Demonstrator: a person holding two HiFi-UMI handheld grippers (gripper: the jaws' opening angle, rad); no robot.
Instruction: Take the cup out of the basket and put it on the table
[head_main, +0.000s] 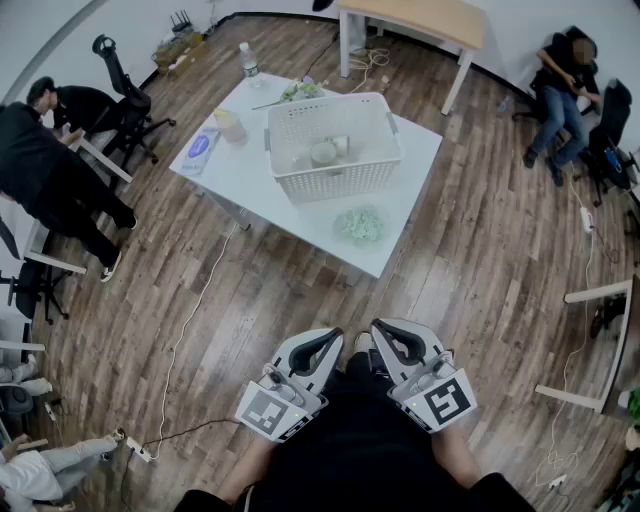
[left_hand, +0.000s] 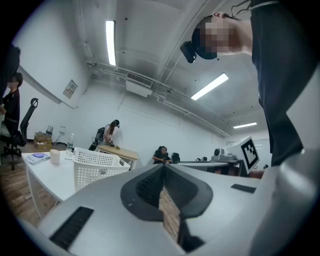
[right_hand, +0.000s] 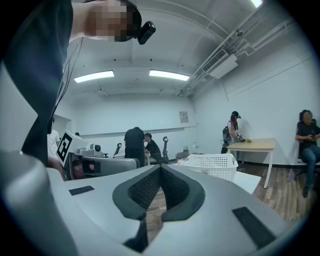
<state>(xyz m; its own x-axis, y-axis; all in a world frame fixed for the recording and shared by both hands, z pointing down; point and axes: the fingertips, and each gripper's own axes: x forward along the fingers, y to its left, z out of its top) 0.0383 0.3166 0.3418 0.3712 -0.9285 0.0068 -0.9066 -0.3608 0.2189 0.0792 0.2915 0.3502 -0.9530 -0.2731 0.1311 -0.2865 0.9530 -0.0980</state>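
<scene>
White table (head_main: 290, 215) on wood floor (head_main: 470, 250), well ahead of person. White lattice basket (head_main: 335, 180) upright on table, open side up. Left gripper (head_main: 334, 336) and right gripper (head_main: 379, 326) held low by person's body, side by side, tips angled forward toward table, well apart from basket. Both jaws clenched together, nothing between them. Pale cup (head_main: 324, 152) inside basket, on its bottom; seemingly on its side, long axis unclear at this size.

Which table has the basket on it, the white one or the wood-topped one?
The white table in the middle of the floor: the white basket stands on it. The wood-topped table by the far wall carries no basket.
</scene>
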